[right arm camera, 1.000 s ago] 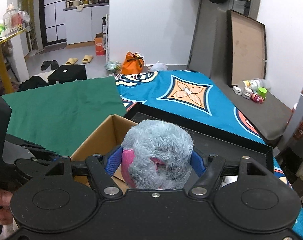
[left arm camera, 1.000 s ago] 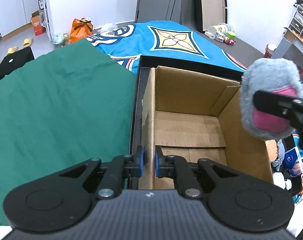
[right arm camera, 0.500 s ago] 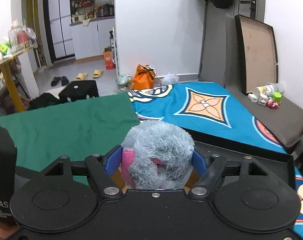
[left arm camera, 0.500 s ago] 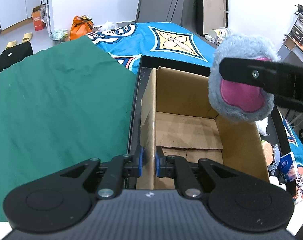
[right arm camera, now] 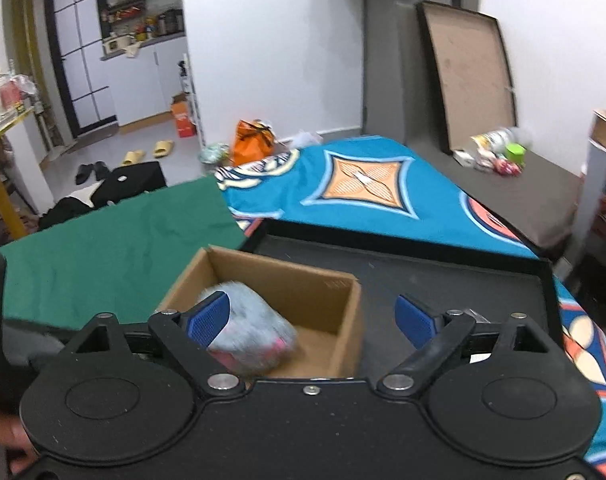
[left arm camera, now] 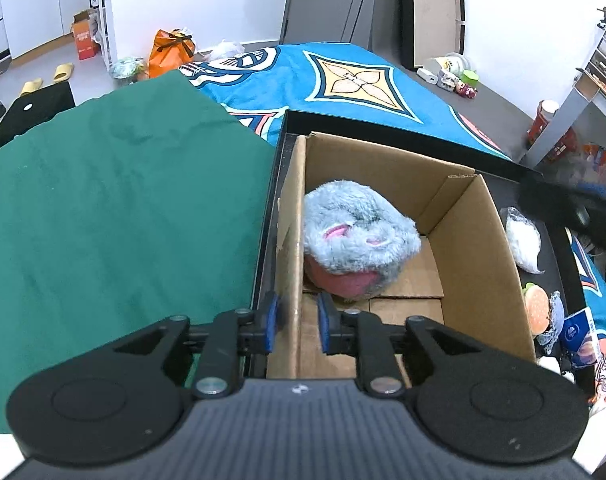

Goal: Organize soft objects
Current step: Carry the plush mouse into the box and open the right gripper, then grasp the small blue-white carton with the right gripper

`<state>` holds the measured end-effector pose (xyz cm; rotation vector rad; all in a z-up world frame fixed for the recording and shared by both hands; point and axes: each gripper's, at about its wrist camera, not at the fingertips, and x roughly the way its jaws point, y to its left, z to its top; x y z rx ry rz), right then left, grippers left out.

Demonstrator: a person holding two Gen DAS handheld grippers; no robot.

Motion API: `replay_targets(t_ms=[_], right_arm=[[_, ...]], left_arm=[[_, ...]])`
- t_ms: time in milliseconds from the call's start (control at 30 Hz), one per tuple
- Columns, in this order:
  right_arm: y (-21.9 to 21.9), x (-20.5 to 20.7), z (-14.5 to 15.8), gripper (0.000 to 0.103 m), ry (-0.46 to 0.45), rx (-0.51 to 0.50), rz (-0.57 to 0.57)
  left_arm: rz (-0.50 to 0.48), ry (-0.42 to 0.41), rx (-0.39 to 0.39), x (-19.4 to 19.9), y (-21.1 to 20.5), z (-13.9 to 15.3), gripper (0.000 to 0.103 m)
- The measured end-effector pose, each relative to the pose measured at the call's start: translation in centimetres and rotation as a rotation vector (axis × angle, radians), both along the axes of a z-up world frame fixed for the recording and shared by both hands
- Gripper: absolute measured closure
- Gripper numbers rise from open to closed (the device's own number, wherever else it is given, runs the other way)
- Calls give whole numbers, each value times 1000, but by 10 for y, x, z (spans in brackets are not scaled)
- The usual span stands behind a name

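Observation:
A grey and pink plush toy point(left arm camera: 357, 242) lies inside the open cardboard box point(left arm camera: 483, 248), against its left wall; it also shows in the right wrist view point(right arm camera: 251, 336). My left gripper point(left arm camera: 297, 322) straddles the box's left wall with its blue pads slightly apart from it. My right gripper point(right arm camera: 311, 318) is wide open and empty above the box point(right arm camera: 339, 300); it appears blurred at the right edge of the left wrist view.
The box stands in a black tray point(left arm camera: 499, 166) on a blue patterned blanket point(left arm camera: 343, 80). A green cloth point(left arm camera: 115, 216) lies left. A white bag point(left arm camera: 523, 240), a burger toy point(left arm camera: 537, 314) and other small items sit right of the box.
My right gripper opened and let go of the plush toy, which dropped into the box. The right gripper pulled away to the right. My left gripper's pads loosened slightly on the box wall.

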<state>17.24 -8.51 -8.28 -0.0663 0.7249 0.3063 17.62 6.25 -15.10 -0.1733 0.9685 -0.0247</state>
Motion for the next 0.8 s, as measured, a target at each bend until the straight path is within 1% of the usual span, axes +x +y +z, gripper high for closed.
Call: replay_targets(t_ms=[67, 167, 267, 367, 467, 600, 633, 700, 800], right_arm=[[-11, -6, -3, 13, 11, -6, -20], [-27, -12, -10, 13, 33, -15, -58], [-43, -16, -13, 13, 51, -2, -97], [-55, -21, -14, 13, 45, 1, -126], [-66, -25, -15, 13, 38, 5, -139], [-84, -28, -18, 13, 45, 21, -177], [-89, -30, -19, 13, 49, 26, -188], [-98, -32, -22, 13, 55, 30, -201], [-110, -35, -26, 13, 64, 32, -217]], left_arm=[[-7, -5, 10, -1, -3, 3, 70], [-23, -21, 38, -4, -9, 7, 60], [-30, -24, 59, -5, -15, 9, 53], [-30, -25, 71, -6, -17, 10, 48], [-23, -24, 93, -5, -21, 12, 45], [-9, -31, 120, -7, -31, 16, 42], [-15, -35, 128, -8, -33, 17, 40], [-6, -39, 163, -7, -37, 19, 37], [-5, -43, 192, -7, -42, 20, 34]])
